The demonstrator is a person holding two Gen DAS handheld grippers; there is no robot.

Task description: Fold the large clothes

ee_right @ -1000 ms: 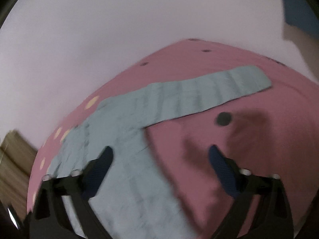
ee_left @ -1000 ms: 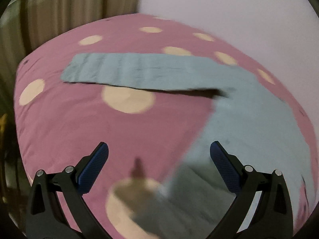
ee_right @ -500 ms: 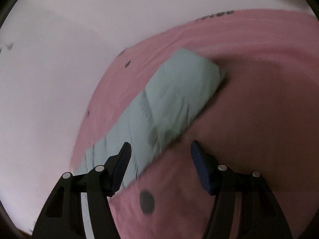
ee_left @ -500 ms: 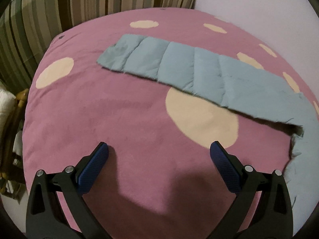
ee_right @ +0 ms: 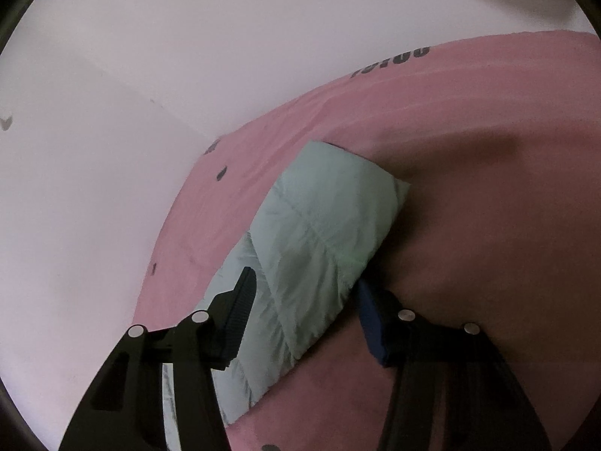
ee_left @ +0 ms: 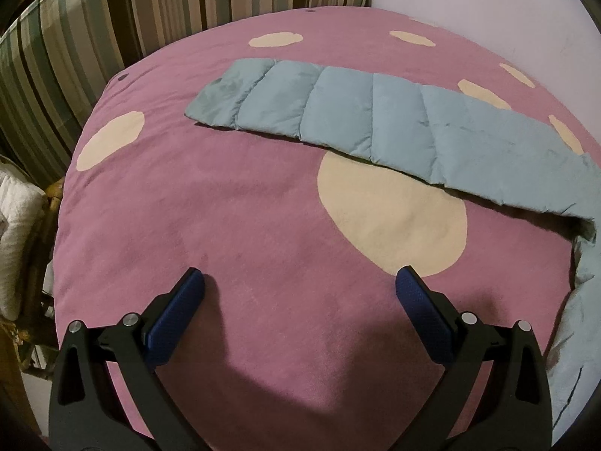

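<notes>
My left gripper [ee_left: 298,287] is tilted steeply down over the pink bedspread [ee_left: 233,206], jaws spread wide with nothing between them, only bare cover and the edge of a big cream dot [ee_left: 390,221]. The light blue quilted jacket [ee_left: 375,124] has one sleeve stretched flat across the far part of the bed, cuff end toward the far left corner by the striped curtain [ee_left: 112,30]; the body bunches at the right edge.

My right gripper [ee_right: 304,293] points down at a shallower angle, rolled a bit, straddling the jacket's other sleeve [ee_right: 323,240] near its cuff. Its jaws are closing with the sleeve between them. The left pad [ee_right: 240,308] sits over the fabric, the right pad [ee_right: 370,323] just beside the sleeve's edge; no pinch visible yet. That sleeve runs toward the bed's far edge by the white wall [ee_right: 112,94].
</notes>
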